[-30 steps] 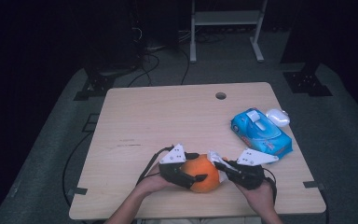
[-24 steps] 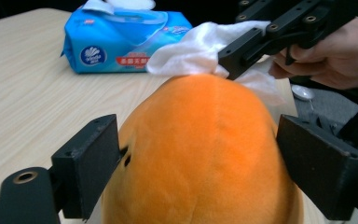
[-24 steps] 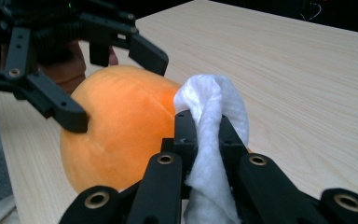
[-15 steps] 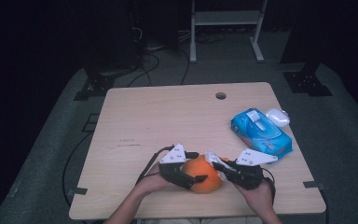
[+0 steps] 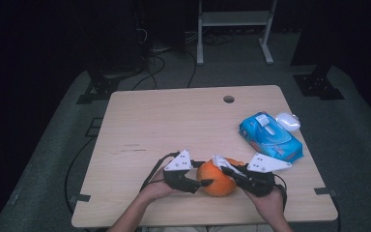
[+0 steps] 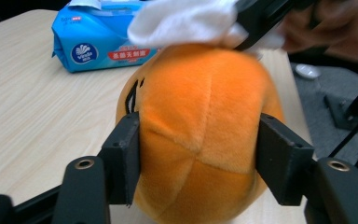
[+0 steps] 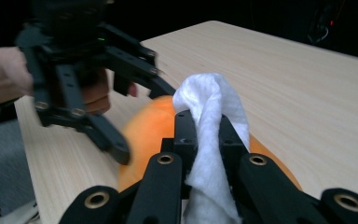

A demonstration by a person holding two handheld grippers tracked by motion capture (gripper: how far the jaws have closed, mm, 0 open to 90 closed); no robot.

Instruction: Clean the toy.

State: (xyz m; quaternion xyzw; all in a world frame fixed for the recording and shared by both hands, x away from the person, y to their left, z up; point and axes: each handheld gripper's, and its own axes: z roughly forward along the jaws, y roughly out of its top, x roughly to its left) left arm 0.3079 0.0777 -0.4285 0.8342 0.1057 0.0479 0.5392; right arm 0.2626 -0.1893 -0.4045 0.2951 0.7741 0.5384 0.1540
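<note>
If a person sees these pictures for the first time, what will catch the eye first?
First the orange plush toy at the table's near edge, between the left gripper, whose jaws have just been closing around it, and the right gripper, which presses a white wipe on its top. Then the blue wipes pack at the right.

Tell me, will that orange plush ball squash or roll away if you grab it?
The plush ball looks soft: its fuzzy, stitched fabric dents a little where the left gripper, whose jaws have just been closing, presses its sides, so it probably squashes. Being round, it might roll if let go. It is likely light and not slippery, given the furry cloth.
</note>
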